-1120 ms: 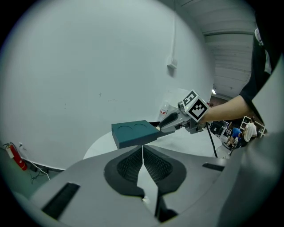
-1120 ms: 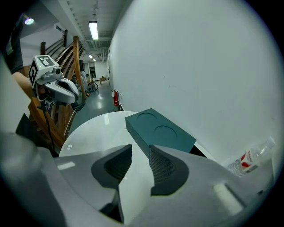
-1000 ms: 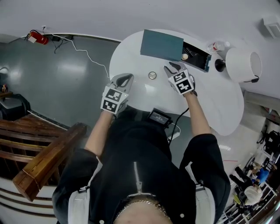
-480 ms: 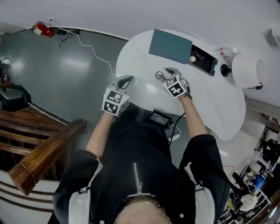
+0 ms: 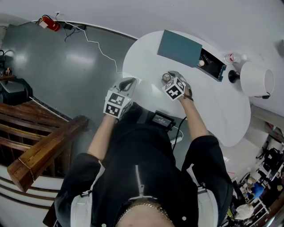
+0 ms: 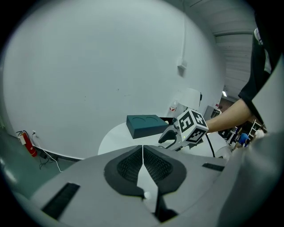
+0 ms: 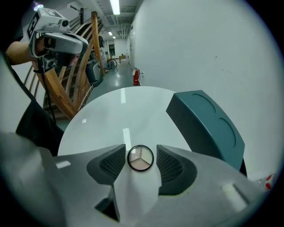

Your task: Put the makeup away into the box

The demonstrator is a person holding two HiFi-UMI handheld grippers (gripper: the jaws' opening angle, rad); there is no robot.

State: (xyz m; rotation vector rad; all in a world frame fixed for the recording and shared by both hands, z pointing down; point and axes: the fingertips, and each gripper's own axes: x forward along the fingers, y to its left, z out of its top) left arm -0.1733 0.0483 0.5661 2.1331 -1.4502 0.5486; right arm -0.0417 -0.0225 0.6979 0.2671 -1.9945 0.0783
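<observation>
Box (image 5: 179, 48) drawer (image 5: 220, 72) holds items (image 5: 202, 63); right fingers (image 7: 172, 167), just opened, straddle compact (image 7: 140, 158) (left fingers (image 6: 128, 166) clenched)

White wall (image 5: 133, 13) behind round white table (image 5: 222, 111). Grey-green glossy floor (image 5: 66, 66), soft light patches on it. Red fire extinguisher (image 5: 50, 24) at wall foot; white cable (image 5: 100, 46) trails from there across floor toward table. Wooden railing (image 5: 44, 155) at left. White lamp (image 5: 257, 79) on table's right end. Cluttered shelf (image 5: 253, 195) at bottom right, contents too small to tell. Right gripper view: corridor with ceiling strip lights (image 7: 115, 6). Left gripper view: small box (image 6: 181, 67) high on wall
</observation>
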